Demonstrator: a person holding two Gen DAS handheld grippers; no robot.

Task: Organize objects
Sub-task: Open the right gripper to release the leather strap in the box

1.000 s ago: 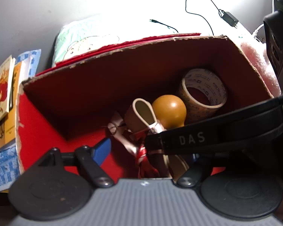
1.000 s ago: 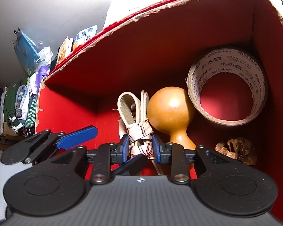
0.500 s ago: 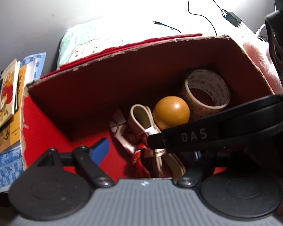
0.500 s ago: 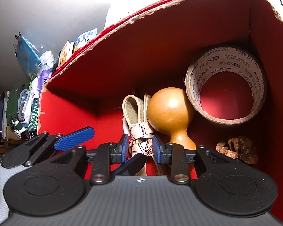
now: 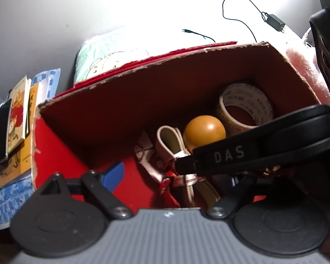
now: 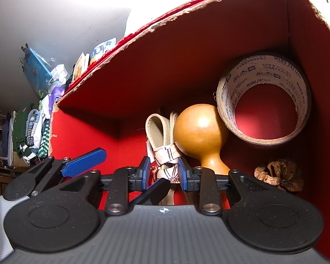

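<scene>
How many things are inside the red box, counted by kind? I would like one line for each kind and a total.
Tape roll: 1
Brown gourd: 1
Strap bundle, between the right tongs: 1
Dried brown pod: 1
Total: 4, as far as the red box shows; the tongs hide part of its floor.

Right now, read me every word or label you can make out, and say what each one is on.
"DAS": black arm of the right hand-held gripper.
"WING TAI TAPE": inner core of the tape roll, repeated around it.
Chinese characters on the same core: too small to read.
Book covers beside the red box: print blurred.
</scene>
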